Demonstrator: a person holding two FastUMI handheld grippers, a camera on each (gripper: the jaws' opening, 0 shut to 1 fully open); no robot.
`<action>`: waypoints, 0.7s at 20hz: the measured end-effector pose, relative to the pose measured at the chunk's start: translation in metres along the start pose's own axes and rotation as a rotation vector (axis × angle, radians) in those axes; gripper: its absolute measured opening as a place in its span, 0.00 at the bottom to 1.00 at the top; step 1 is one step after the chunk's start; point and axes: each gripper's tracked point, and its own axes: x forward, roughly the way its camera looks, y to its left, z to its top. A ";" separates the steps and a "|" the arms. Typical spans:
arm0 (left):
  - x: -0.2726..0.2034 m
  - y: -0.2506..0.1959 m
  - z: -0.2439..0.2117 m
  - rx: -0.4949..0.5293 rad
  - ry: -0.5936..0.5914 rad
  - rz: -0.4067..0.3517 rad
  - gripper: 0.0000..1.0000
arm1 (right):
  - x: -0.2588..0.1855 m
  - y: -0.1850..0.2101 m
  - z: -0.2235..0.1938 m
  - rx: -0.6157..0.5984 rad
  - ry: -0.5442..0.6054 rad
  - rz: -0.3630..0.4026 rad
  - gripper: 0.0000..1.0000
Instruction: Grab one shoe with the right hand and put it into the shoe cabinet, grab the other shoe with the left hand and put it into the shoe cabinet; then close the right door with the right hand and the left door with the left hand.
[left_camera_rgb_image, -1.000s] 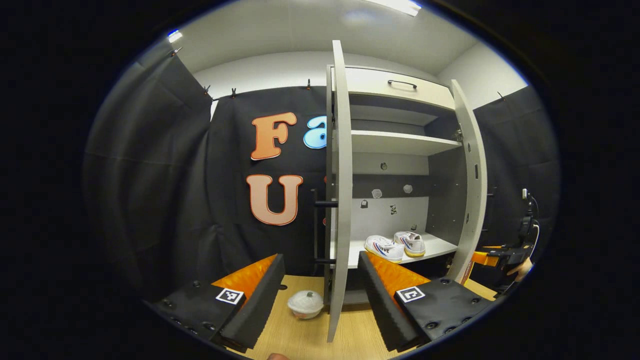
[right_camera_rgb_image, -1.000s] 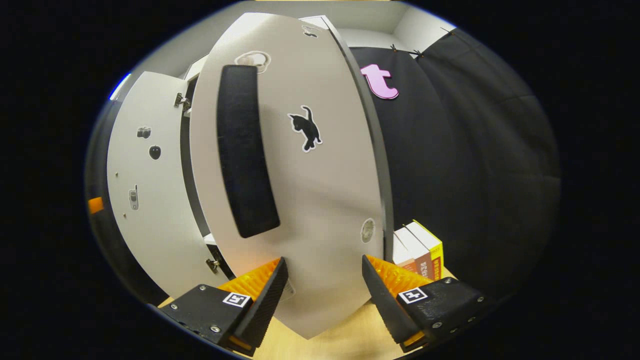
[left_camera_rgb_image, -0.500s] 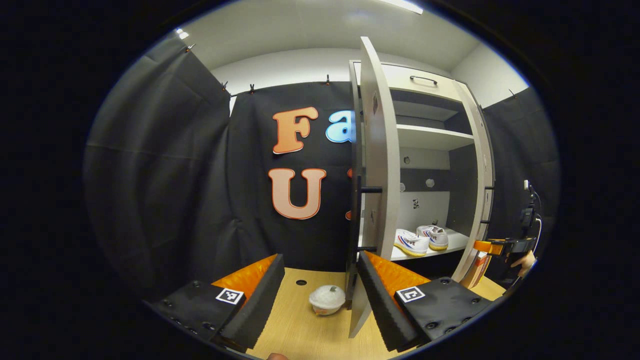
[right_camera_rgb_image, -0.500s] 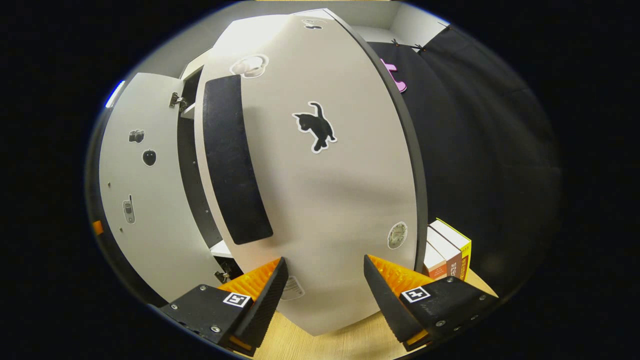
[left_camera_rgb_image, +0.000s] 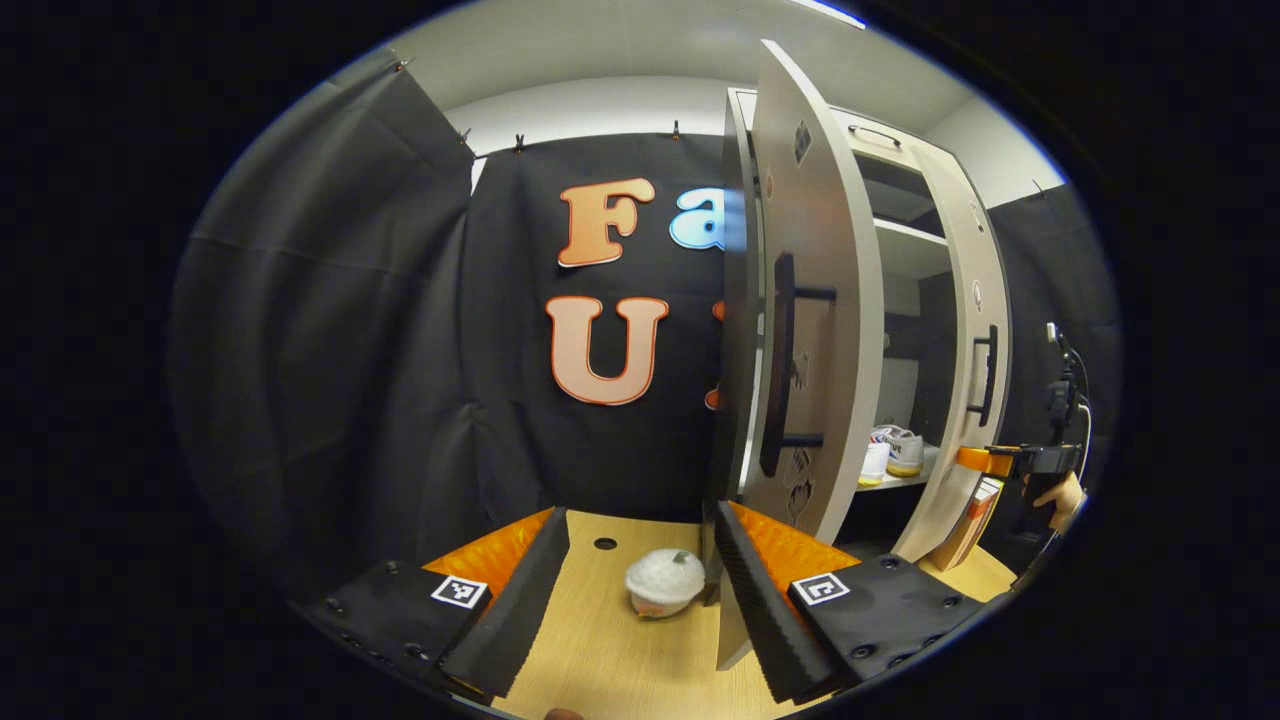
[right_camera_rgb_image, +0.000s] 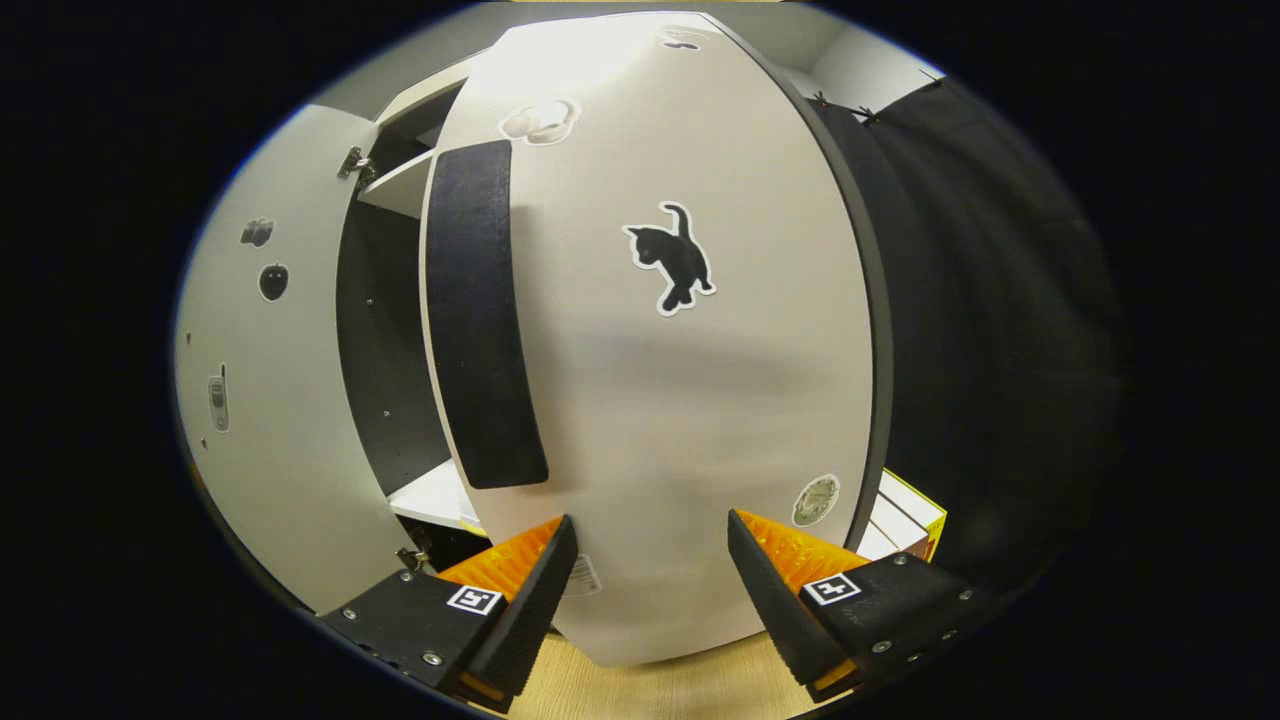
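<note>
The shoe cabinet's left door (left_camera_rgb_image: 815, 300) stands half closed, its outer face and black handle (left_camera_rgb_image: 780, 365) turned toward me. Past its edge, the two white shoes (left_camera_rgb_image: 893, 452) sit on the lower shelf. My left gripper (left_camera_rgb_image: 637, 515) is open and holds nothing; its right finger (left_camera_rgb_image: 760, 590) lies against that door's lower edge. In the right gripper view the right door (right_camera_rgb_image: 690, 420), with a cat sticker (right_camera_rgb_image: 675, 255) and black handle (right_camera_rgb_image: 480, 320), stands close ahead. My right gripper (right_camera_rgb_image: 648, 525) is open at the door's lower face. The right gripper (left_camera_rgb_image: 1000, 462) also shows far off, held by a hand (left_camera_rgb_image: 1060, 495).
A white lidded bowl (left_camera_rgb_image: 665, 582) rests on the wooden surface (left_camera_rgb_image: 600, 660) just left of the left door. Books (right_camera_rgb_image: 905, 512) stand to the right of the right door. The left door (right_camera_rgb_image: 260, 400) with small stickers shows at the left of the right gripper view. Black cloth walls surround the booth.
Both doors have swung further toward closed. The left door's handle side has come into sight and hides more of the shoes. The right door covers more of the books.
</note>
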 end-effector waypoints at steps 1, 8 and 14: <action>0.006 -0.001 -0.008 -0.008 0.012 -0.009 0.95 | 0.001 0.003 0.002 -0.022 -0.003 -0.014 0.94; 0.035 -0.026 -0.030 -0.057 0.069 -0.117 0.95 | 0.004 0.014 0.007 -0.115 -0.017 -0.069 0.93; 0.040 -0.046 -0.033 -0.036 0.076 -0.177 0.95 | 0.005 0.016 0.009 -0.132 -0.015 -0.085 0.93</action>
